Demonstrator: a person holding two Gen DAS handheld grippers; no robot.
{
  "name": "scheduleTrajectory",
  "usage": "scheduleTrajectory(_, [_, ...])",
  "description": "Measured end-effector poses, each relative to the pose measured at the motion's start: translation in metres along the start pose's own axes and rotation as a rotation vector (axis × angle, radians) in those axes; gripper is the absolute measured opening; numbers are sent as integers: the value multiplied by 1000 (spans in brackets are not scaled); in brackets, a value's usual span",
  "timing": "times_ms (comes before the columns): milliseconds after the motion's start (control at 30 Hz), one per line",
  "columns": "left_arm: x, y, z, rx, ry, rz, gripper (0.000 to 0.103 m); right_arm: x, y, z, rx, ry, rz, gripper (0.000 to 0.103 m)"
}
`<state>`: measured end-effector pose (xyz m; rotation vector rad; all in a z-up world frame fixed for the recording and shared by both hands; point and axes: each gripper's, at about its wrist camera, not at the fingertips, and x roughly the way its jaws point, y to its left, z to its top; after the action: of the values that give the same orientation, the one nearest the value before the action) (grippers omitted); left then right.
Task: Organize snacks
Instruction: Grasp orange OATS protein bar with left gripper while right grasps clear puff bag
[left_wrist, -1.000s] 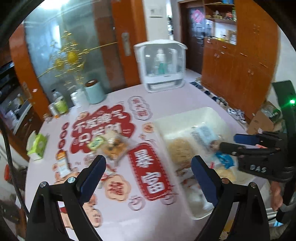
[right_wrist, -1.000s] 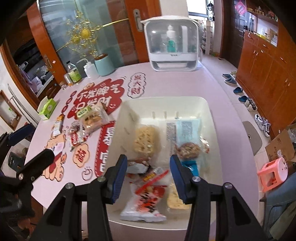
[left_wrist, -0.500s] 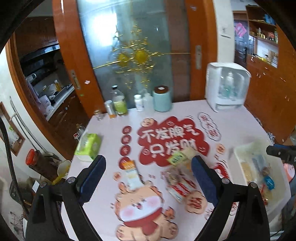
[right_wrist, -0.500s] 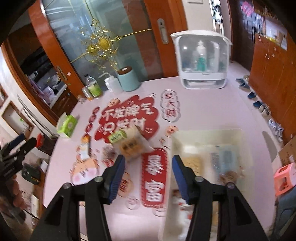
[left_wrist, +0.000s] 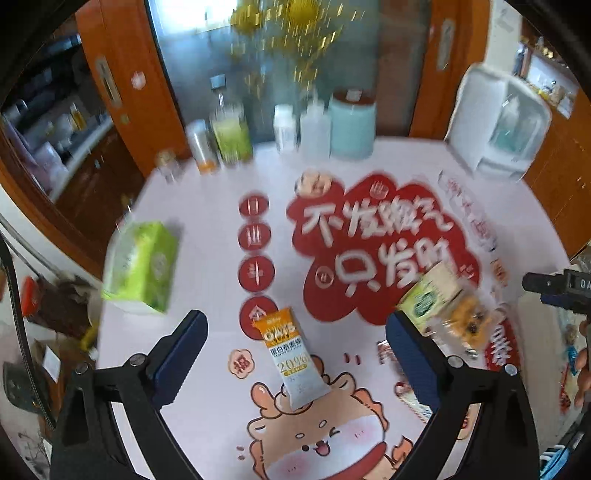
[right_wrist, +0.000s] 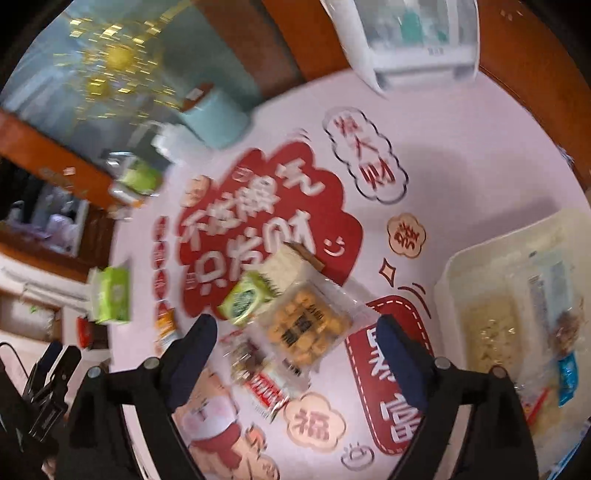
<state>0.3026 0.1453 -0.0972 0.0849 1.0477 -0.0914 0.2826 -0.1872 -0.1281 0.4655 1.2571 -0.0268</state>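
My left gripper (left_wrist: 295, 354) is open and empty, hovering over an orange-and-white oat bar packet (left_wrist: 291, 360) lying on the pink table. My right gripper (right_wrist: 295, 354) is open and empty above a clear bag of golden crackers (right_wrist: 306, 328), with a green-labelled snack pack (right_wrist: 255, 295) and a red-and-white packet (right_wrist: 264, 387) beside it. The same crackers (left_wrist: 465, 325) and green pack (left_wrist: 428, 299) show in the left wrist view. A white bin (right_wrist: 458, 266) at the right holds several snacks.
A green tissue box (left_wrist: 142, 266) sits at the table's left edge. Bottles and a teal canister (left_wrist: 352, 125) line the far edge, with a white cabinet appliance (left_wrist: 498, 122) at the far right. The right gripper (left_wrist: 554, 290) shows at the right.
Both grippers have swung left, away from the bin, and dropped closer to the loose snacks on the table. The right gripper's jaws have opened wider. Both views are motion-blurred.
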Motion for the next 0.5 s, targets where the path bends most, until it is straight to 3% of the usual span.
scheduleTrajectory(133, [64, 6, -10, -27, 94, 14, 97, 45, -11, -5, 95, 58, -40, 99])
scheduleTrajectory(267, [116, 13, -22, -97, 181, 36, 97, 77, -14, -9, 171, 93, -70, 101])
scheduleTrajectory(500, [150, 18, -33, -161, 217, 65, 97, 105, -3, -10, 196, 89, -147, 103])
